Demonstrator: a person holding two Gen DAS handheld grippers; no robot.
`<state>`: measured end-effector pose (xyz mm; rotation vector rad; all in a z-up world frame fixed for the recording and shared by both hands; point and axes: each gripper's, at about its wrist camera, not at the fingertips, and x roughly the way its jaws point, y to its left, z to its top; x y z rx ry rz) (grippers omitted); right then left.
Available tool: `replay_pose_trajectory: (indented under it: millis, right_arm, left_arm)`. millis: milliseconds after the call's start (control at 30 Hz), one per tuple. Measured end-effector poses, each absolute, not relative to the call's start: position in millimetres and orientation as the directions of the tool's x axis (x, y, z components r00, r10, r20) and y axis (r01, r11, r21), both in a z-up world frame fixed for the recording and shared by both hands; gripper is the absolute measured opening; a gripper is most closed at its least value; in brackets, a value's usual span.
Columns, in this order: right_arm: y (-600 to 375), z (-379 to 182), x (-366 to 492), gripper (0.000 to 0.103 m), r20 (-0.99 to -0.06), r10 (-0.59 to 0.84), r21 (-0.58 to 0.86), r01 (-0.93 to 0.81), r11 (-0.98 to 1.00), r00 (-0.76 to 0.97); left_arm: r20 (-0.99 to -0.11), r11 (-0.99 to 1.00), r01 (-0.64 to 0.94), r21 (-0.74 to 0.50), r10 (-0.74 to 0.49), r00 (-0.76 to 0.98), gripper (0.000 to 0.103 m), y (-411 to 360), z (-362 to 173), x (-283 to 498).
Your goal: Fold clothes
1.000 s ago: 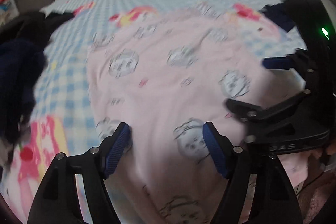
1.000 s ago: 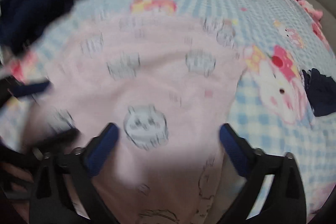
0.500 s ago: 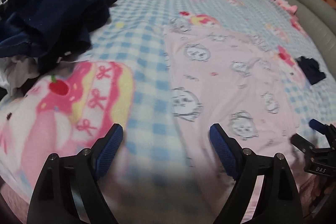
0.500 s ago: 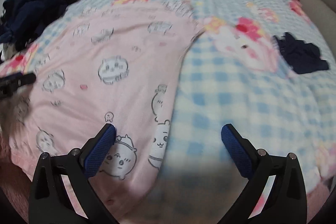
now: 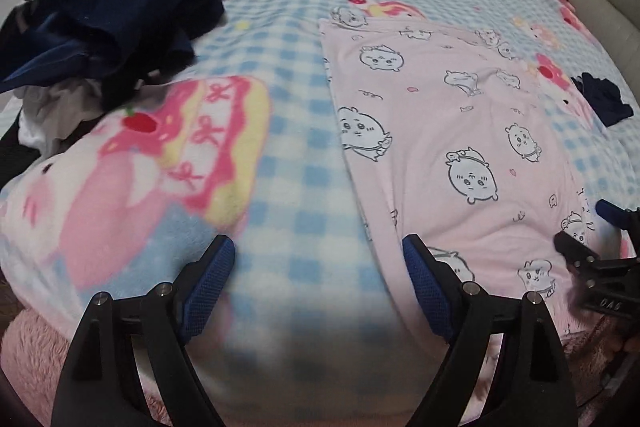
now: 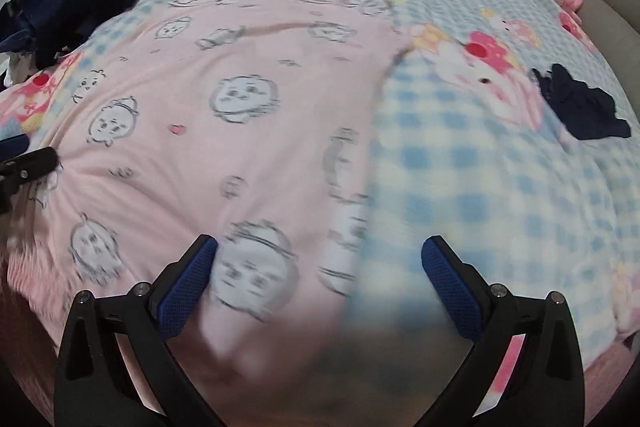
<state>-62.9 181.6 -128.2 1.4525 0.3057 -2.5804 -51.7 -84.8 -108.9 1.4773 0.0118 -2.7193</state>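
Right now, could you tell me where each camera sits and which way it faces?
Left wrist: on the left gripper, angled down across the bed; jaws open over the blanket, at the pink garment's left edge.
Right wrist: on the right gripper, angled down; jaws open over the garment's right edge.
Shared: garment, dark clothes pile, each other's gripper.

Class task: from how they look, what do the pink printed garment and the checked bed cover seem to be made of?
Pink printed garment: probably thin cotton-type jersey, matt; it lies flat with fine creases. Checked bed cover: likely plush fleece, soft and matt; its checks look fuzzy-edged, though blur may add to that.
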Motion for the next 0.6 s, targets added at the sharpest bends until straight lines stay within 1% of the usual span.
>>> replay_pose_trajectory:
  millis: [33,100,200,233,333,433,467,500,600]
  right_arm:
    - [188,-126,-61,0.102,-0.857,-0.05,-0.085,0.237,-0.968,-0.513]
    - [195,-120,-56,0.102,-0.852,-0.036,-0.09,0.213,-0.973,-0.522]
    - [197,-110,-51,0.102,-0.835,-0.031,-0.088,0.189,-0.978,-0.549]
    - [193,-105,-49,0.102,-0.827,-0.052,-0.073,0.199,-0.977,-0.56]
    - [166,-106,-41,0.102,-0.829,-0.127,-0.048,0.297,-0.954,-0.545]
    - [143,-130,-32,0.102,-0.855,-0.045,-0.154,0.335,-0.93,-0.517]
    - [145,-136,-30,0.102,-0.856,-0.029,-0.168,0.331,-0.929,-0.517]
    - [152,-137,-29,0.102,-0.857,-0.044,-0.144,0.32,-0.936,-0.514]
    - [175,-136,-29,0.102,-0.866,-0.055,-0.099,0.278,-0.956,-0.497]
  left_arm:
    - [-0.83,-0.998,0.048,0.032,-0.053,-0.555,0.087,-82,-106,-48]
    - [-0.818,-0.999,0.04,0.017,-0.037,-0.574,0.087,-77,-99,-38]
    - [-0.824,-0.997,-0.045,-0.06,0.075,-0.562,0.087,-66,-97,-23]
    - [-0.836,-0.997,-0.058,-0.049,0.073,-0.544,0.087,-60,-102,-20]
    - [-0.873,-0.998,-0.052,0.016,0.011,-0.487,0.087,-52,-116,-18]
    - [-0.894,-1.0,-0.014,0.008,-0.001,-0.448,0.087,-61,-122,-20]
    - [-0.897,-1.0,-0.002,0.01,-0.008,-0.442,0.088,-65,-122,-18]
    - [-0.9,-1.0,0.01,0.013,-0.016,-0.435,0.088,-68,-122,-16]
    - [-0.907,-0.996,0.044,0.084,-0.094,-0.411,0.088,-72,-124,-7]
